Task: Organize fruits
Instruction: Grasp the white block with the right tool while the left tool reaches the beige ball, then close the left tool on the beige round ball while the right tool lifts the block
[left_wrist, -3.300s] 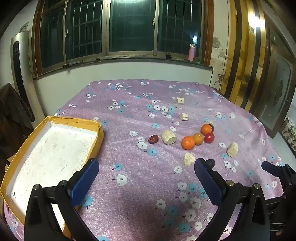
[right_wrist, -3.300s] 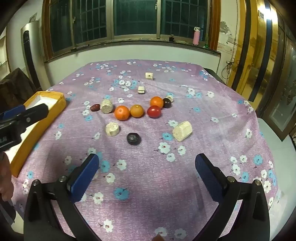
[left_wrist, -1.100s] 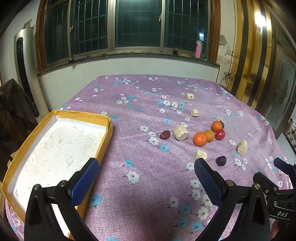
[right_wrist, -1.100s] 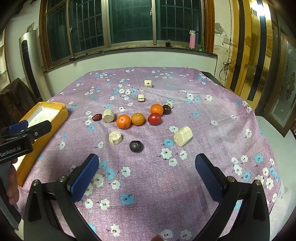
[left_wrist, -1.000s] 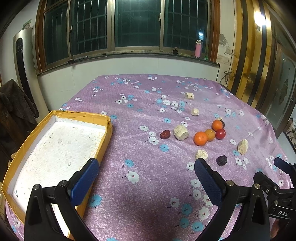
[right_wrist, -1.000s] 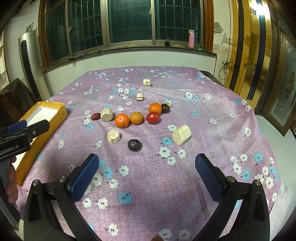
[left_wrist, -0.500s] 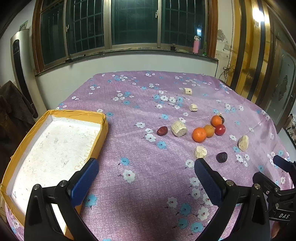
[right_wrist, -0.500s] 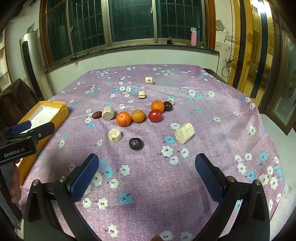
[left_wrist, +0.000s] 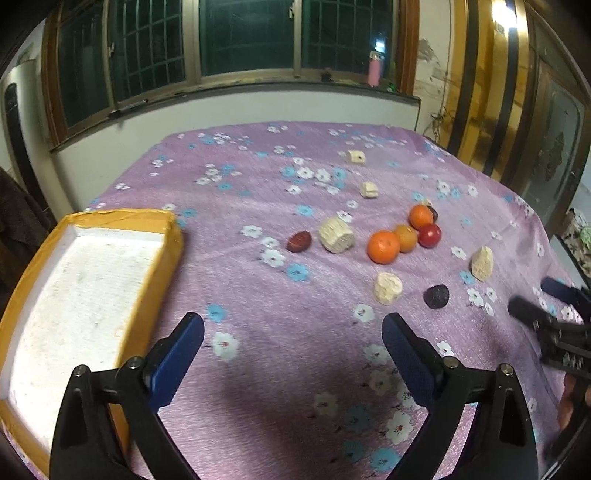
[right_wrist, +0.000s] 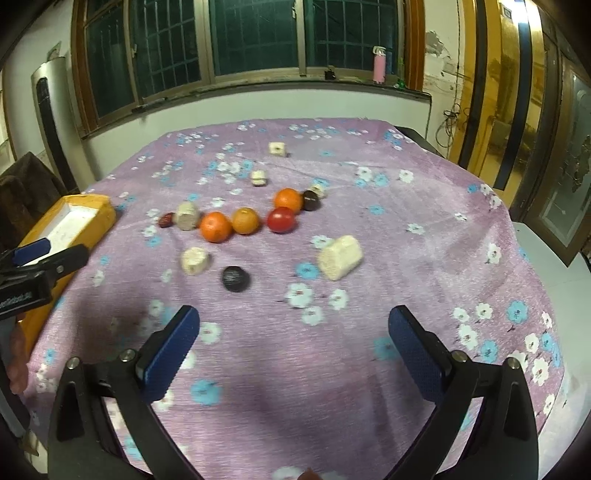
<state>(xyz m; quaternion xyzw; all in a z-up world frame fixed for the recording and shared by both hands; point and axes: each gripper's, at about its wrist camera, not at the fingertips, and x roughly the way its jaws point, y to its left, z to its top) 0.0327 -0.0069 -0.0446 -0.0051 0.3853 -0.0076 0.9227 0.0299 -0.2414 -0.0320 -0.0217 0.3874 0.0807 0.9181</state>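
dark barred windows (right_wrist: 258, 37) back a counter (right_wrist: 424, 229) under a purple flowered cloth, and the fruit sits loose across its middle: three oranges (right_wrist: 215, 226), a red tomato (right_wrist: 280, 219), a dark plum (right_wrist: 235, 279) nearer the front edge, with pale corn pieces (right_wrist: 340, 257) scattered among them. a yellow-rimmed tray (left_wrist: 155, 266) waits at the left edge, likely the drop-off, so fruit has a short trip. left gripper (left_wrist: 291, 347) and right gripper (right_wrist: 293, 338) both hover low over bare cloth, jaws spread wide and just easing inward, nothing between them. nothing collected yet; the plum looks the closest pick.
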